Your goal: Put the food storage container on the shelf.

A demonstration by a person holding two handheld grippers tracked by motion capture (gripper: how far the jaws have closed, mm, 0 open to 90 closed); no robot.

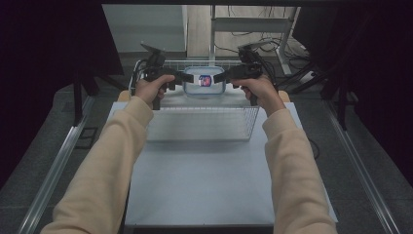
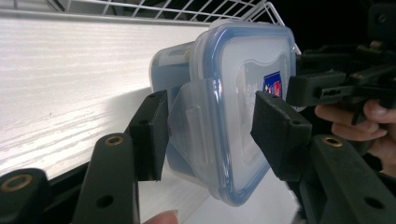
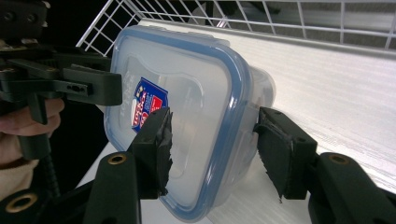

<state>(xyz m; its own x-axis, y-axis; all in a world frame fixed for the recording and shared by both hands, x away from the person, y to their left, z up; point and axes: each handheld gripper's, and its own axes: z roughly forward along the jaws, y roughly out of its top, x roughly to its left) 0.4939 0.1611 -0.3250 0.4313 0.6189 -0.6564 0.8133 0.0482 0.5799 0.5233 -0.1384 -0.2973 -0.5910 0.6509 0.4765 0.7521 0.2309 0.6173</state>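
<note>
Between both tools, clear blue-rimmed plastic container (image 1: pixel 205 81)

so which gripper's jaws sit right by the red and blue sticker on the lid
The right gripper; the left gripper clamps the container's opposite edge, over a latch flap.

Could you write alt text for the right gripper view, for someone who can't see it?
A clear rectangular plastic food container with a blue-rimmed snap lid is clamped at its edge between the right gripper's two black jaws. The left gripper grips its far side, near a red and blue label. A white wire basket stands behind, on a pale table.
</note>
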